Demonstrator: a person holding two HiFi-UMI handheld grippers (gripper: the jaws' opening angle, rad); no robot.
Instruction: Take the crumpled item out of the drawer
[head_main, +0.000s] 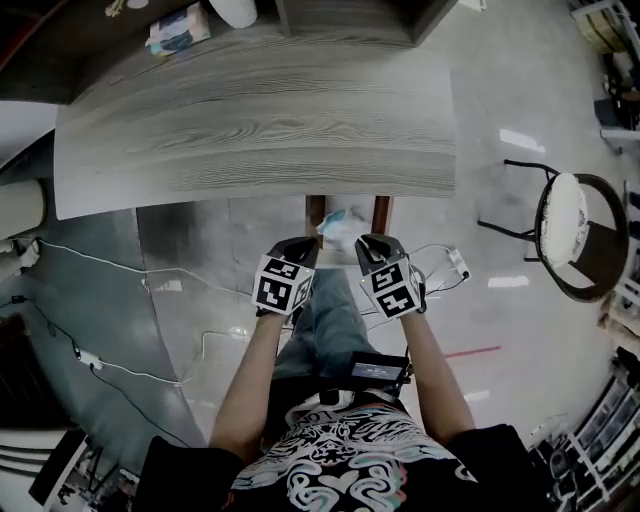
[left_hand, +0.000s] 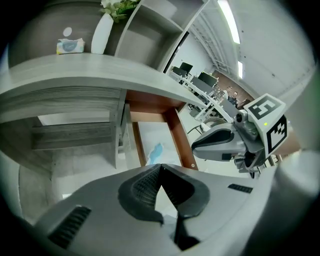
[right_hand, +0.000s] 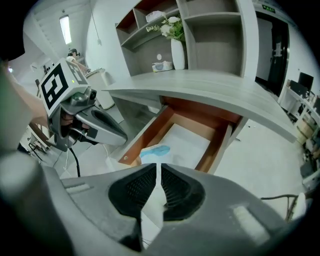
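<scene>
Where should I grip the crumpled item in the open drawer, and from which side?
Grip the crumpled item by its raised blue fold, coming down from above at the front. It lies low on the drawer floor near the front end, and the side walls block a sideways approach. The right gripper points straight at it but is shut, so open it first.
</scene>
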